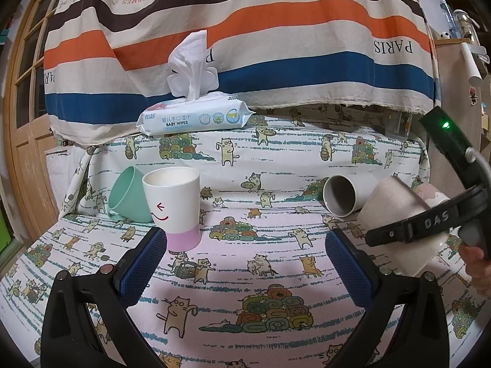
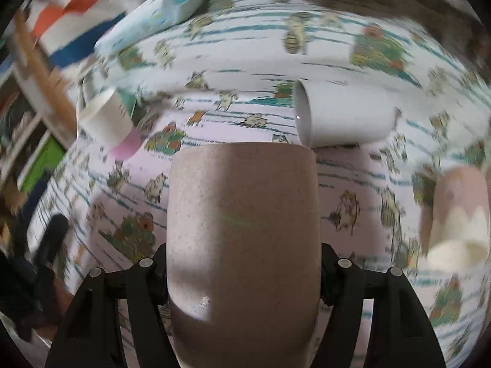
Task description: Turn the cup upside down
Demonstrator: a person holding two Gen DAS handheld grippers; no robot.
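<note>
My right gripper is shut on a speckled beige cup and holds it above the cat-print cloth; the view is blurred by motion. In the left wrist view this cup is tilted at the right, held by the right gripper. My left gripper is open and empty, low over the cloth. Its left finger is just beside a white cup with a pink base and a smile, which stands upright.
A mint green cup leans behind the white one. A grey cup lies on its side, also in the right wrist view. A pink and white cup stands right. A baby wipes pack sits on the raised back ledge.
</note>
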